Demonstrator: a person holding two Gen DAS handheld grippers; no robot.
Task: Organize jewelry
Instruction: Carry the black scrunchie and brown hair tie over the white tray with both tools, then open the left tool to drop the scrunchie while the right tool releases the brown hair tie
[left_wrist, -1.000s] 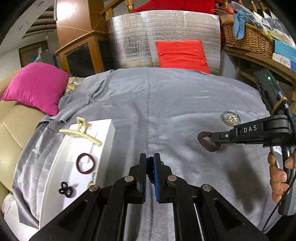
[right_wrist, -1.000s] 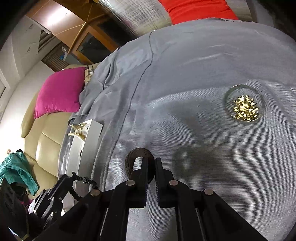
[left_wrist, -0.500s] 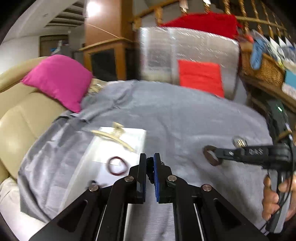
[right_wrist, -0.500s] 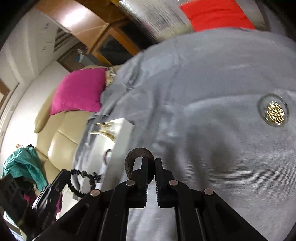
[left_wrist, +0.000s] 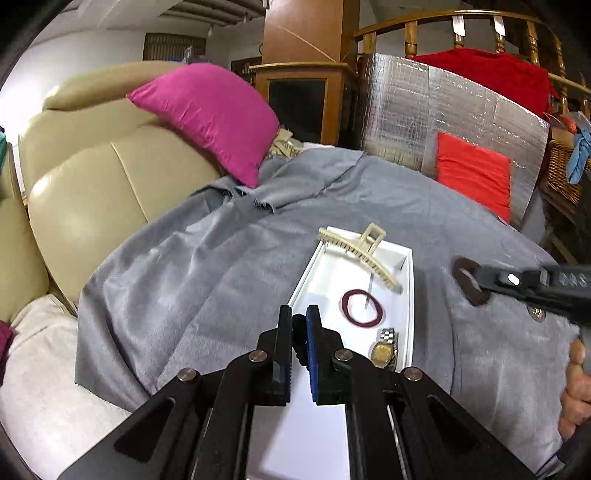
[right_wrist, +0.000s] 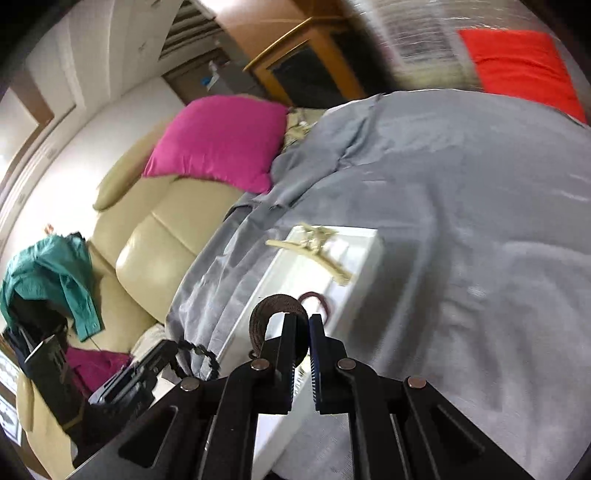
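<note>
Both grippers have swung left since a second ago, off the open grey cloth and over to the white tray; the small dish of gold pieces that sat ahead of the right gripper is no longer in its view.

Largest first: a beige sofa (left_wrist: 92, 192) sits at the left with a pink cushion (left_wrist: 210, 114) on it. A grey cloth (left_wrist: 221, 258) covers the worktop beside it. A silver foil panel (left_wrist: 443, 110) with a red cushion (left_wrist: 472, 170) stands at the far edge.

On the cloth lies a long white tray (left_wrist: 408, 295). A cream claw clip (left_wrist: 360, 251) rests across its far end. Nearer, a dark red hair tie (left_wrist: 362, 307) lies flat on the tray floor, and just this side of it is a gold-faced watch (left_wrist: 385, 350) with a metal band.

The left gripper (left_wrist: 298, 332) hovers over the tray's near left edge. Its fingers (left_wrist: 314, 343) are clenched on a black beaded bracelet (right_wrist: 195, 356), which the right camera shows dangling from them in a loop.

The right gripper (right_wrist: 303, 339) is held above the tray from the right side. Its fingers (right_wrist: 286, 350) are pinched on a brown ring (right_wrist: 277, 306), a thick, dark, woven-looking band that stands upright out of the grip, clear of the tray.
</note>
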